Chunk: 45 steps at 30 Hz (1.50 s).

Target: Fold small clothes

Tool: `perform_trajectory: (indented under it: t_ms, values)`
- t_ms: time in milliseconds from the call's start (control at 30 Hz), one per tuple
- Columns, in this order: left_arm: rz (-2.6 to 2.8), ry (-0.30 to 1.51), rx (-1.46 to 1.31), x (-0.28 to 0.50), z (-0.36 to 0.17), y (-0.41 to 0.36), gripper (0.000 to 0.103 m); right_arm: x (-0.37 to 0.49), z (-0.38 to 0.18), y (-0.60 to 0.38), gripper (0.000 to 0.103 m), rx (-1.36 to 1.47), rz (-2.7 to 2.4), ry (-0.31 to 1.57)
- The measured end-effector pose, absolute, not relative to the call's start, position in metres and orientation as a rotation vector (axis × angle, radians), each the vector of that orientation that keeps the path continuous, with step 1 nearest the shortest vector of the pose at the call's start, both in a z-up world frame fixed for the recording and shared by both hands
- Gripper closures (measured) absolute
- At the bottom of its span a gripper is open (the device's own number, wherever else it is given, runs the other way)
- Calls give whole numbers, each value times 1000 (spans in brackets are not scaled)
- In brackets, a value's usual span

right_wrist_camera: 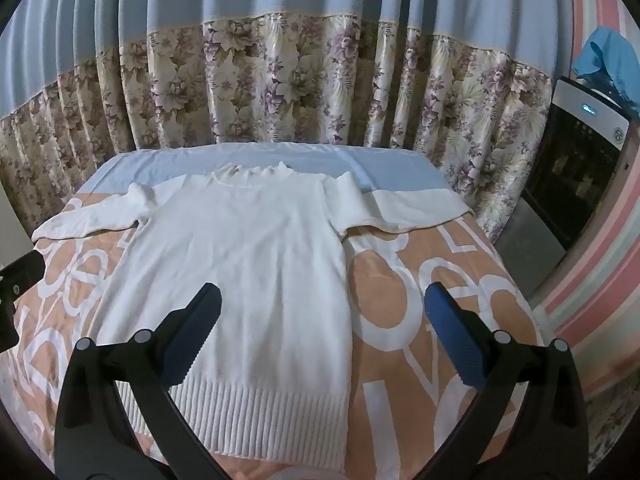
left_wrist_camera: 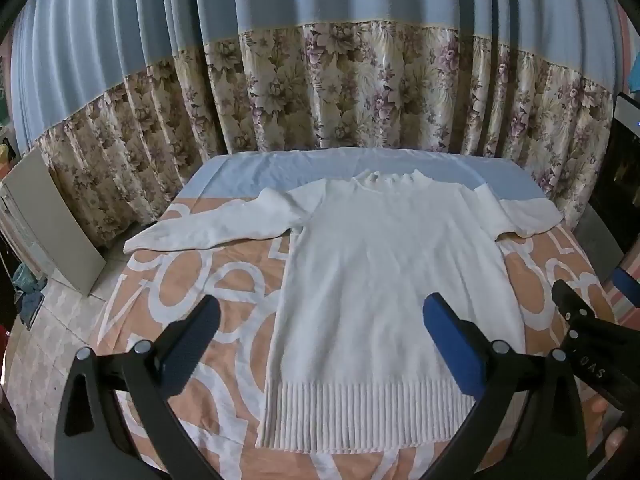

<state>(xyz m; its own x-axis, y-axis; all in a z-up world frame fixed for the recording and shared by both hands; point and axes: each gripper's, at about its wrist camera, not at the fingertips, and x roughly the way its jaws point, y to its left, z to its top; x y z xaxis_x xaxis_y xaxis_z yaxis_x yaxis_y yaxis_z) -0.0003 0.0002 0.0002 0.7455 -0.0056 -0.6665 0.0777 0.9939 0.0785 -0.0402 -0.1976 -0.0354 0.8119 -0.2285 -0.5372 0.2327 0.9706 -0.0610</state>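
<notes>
Flat, white sweater (left_wrist_camera: 384,280) spread mid-bed (left_wrist_camera: 168,312), hem at near edge; left gripper (left_wrist_camera: 320,344) and right gripper (right_wrist_camera: 324,336) both spread wide, empty.

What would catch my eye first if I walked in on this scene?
Most striking is the white knitted sweater, spread flat on its front in the middle of the peach bedspread with big white letters, its sleeves stretched out to both sides. Close to the camera, the left gripper and the right gripper hover above its ribbed hem with jaws wide open, holding nothing. Behind the bed hangs a blue curtain with a flowered lower band.
</notes>
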Motion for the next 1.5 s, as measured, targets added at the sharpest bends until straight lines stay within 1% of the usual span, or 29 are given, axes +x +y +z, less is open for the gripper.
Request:
perform_trajectory:
  t_ms: [500, 1500]
  values:
    - [-46, 739, 109, 9, -3, -9, 2, -38, -33, -195, 3, -1, -248, 569]
    - [-42, 758, 96, 11, -24, 3, 2, -32, -45, -201, 3, 3, -247, 581]
